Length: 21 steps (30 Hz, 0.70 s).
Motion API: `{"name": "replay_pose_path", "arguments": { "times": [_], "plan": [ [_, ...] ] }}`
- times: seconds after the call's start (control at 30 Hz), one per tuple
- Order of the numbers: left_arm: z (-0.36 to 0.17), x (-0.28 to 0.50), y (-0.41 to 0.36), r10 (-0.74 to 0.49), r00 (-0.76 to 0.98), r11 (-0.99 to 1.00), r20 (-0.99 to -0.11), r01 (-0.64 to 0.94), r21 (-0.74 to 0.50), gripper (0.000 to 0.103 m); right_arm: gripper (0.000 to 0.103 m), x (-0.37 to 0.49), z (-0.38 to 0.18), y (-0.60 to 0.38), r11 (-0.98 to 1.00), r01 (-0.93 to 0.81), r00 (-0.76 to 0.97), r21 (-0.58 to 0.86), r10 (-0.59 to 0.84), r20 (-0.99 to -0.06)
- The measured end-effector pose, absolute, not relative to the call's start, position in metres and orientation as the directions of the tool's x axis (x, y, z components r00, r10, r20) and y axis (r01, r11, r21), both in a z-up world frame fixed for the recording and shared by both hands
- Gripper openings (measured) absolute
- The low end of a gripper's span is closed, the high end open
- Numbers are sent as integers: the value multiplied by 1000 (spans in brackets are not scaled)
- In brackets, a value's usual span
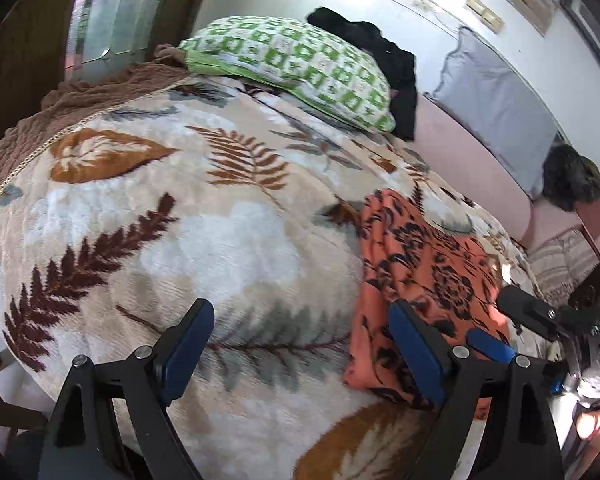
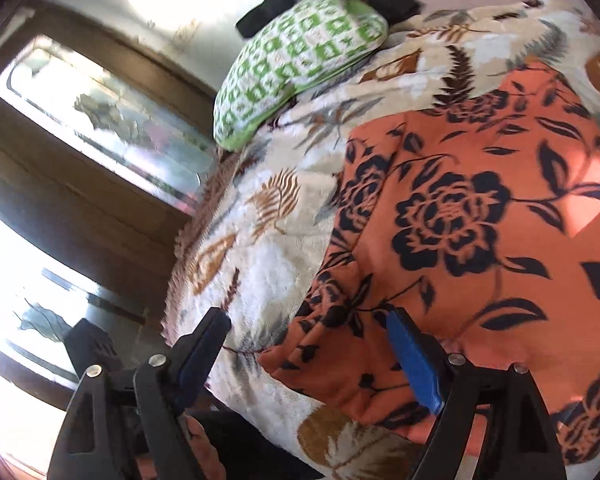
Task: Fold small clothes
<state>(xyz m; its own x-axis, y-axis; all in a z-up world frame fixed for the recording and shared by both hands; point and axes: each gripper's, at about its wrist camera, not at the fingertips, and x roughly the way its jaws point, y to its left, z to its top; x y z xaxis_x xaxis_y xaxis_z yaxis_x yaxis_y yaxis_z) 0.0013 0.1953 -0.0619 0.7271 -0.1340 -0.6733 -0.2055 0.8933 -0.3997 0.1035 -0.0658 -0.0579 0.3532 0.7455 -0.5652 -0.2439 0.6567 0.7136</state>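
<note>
An orange cloth with black flowers (image 1: 416, 276) lies folded on the leaf-patterned blanket (image 1: 188, 216), right of centre in the left wrist view. It fills the right half of the right wrist view (image 2: 472, 216). My left gripper (image 1: 304, 344) is open and empty, with its right finger over the cloth's near left edge. My right gripper (image 2: 308, 352) is open and empty, spanning the cloth's near left corner. The right gripper also shows at the cloth's right side in the left wrist view (image 1: 508, 326).
A green-and-white pillow (image 1: 296, 68) and black clothes (image 1: 384, 60) lie at the bed's far end. A grey pillow (image 1: 496, 108) leans on the wall at right. A wooden door with glass panels (image 2: 100, 128) stands left of the bed.
</note>
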Motion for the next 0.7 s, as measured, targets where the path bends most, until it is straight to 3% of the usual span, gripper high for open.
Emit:
{"name": "replay_pose_path", "arguments": {
  "times": [0.07, 0.23, 0.27, 0.33, 0.37, 0.5, 0.57, 0.7],
  "plan": [
    [-57, -1, 171, -195, 724, 907, -661, -124, -402, 90, 85, 100, -58, -86, 639, -215, 387, 738, 750, -537],
    [-55, 12, 130, -207, 686, 939, -698, -61, -338, 89, 85, 90, -63, -125, 608, -162, 428, 777, 753, -499],
    [-56, 15, 127, -215, 681, 937, -699, -57, -344, 85, 85, 88, -64, -130, 603, -159, 428, 782, 755, -496],
    [-59, 27, 120, -220, 643, 948, -733, -38, -318, 43, 85, 87, -67, -138, 591, -155, 431, 791, 761, -484],
    [-62, 33, 119, -216, 620, 953, -755, -34, -301, 18, 85, 87, -68, -142, 587, -150, 433, 796, 763, -481],
    [-86, 43, 135, -147, 561, 958, -815, -123, -258, 19, 85, 87, -75, -153, 559, -141, 433, 817, 777, -457],
    [-104, 41, 141, -151, 534, 952, -832, -147, -268, 25, 85, 88, -81, -156, 548, -132, 420, 826, 786, -454],
    [-87, 37, 133, -99, 548, 968, -831, -141, -208, 26, 85, 90, -88, -158, 538, -128, 397, 833, 797, -454]
  ]
}}
